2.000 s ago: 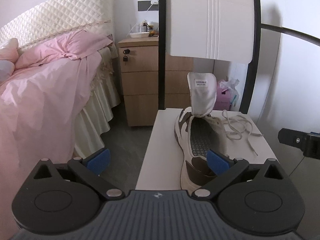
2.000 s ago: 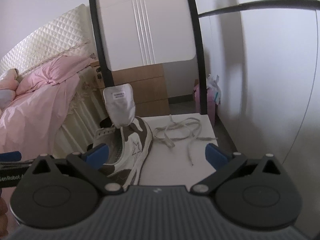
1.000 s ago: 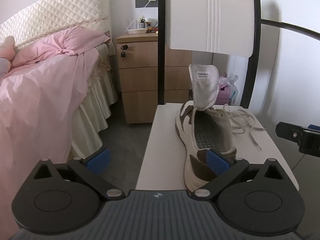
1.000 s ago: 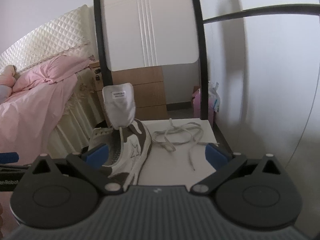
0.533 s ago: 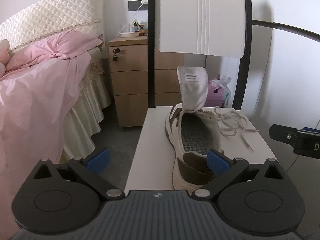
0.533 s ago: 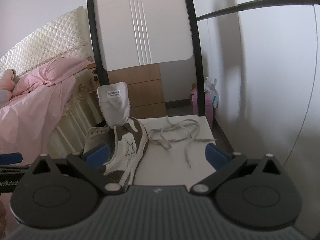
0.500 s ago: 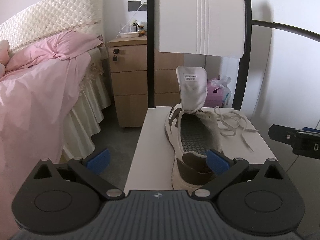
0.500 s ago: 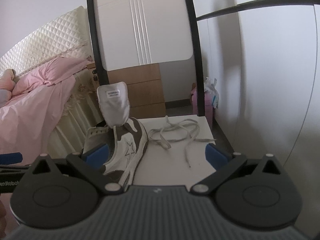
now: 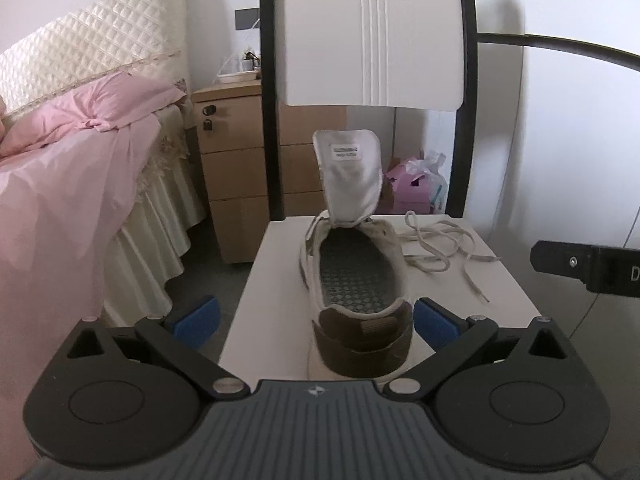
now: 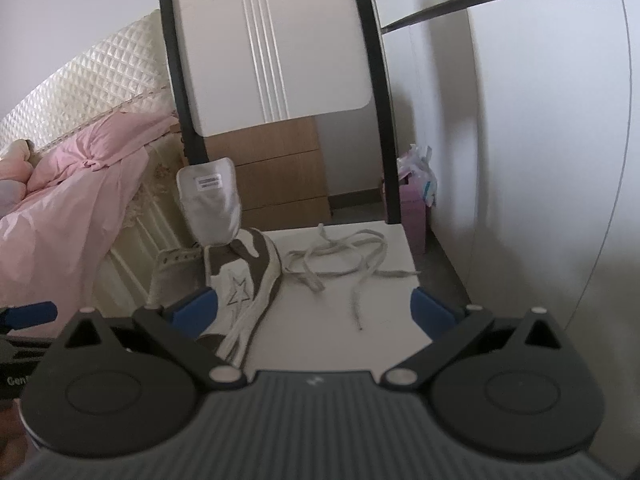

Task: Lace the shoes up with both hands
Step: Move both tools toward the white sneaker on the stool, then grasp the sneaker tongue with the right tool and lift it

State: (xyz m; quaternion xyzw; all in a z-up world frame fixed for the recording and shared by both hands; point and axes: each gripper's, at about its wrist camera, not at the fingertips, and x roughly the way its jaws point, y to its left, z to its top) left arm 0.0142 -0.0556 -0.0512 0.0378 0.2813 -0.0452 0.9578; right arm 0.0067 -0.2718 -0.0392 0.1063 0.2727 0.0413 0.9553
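Note:
A white and brown sneaker point(image 9: 356, 280) stands on a small white table point(image 9: 264, 292), heel toward me, its tongue point(image 9: 348, 176) pulled upright. It also shows in the right wrist view point(image 10: 244, 280). A loose beige shoelace point(image 9: 440, 244) lies in a tangle on the table to the right of the shoe, also in the right wrist view point(image 10: 344, 264). My left gripper point(image 9: 314, 320) is open and empty, just behind the heel. My right gripper point(image 10: 312, 306) is open and empty, in front of the lace and the shoe's side.
A chair back with black posts point(image 9: 372, 32) rises behind the table. A bed with pink bedding point(image 9: 60, 184) is at the left. A wooden drawer unit point(image 9: 236, 160) stands behind. A pink box point(image 9: 412, 188) sits on the floor by the white wall.
Both grippers have shifted slightly; the left now faces the shoe's heel more squarely. Both stay open and empty. The shoe and lace have not moved.

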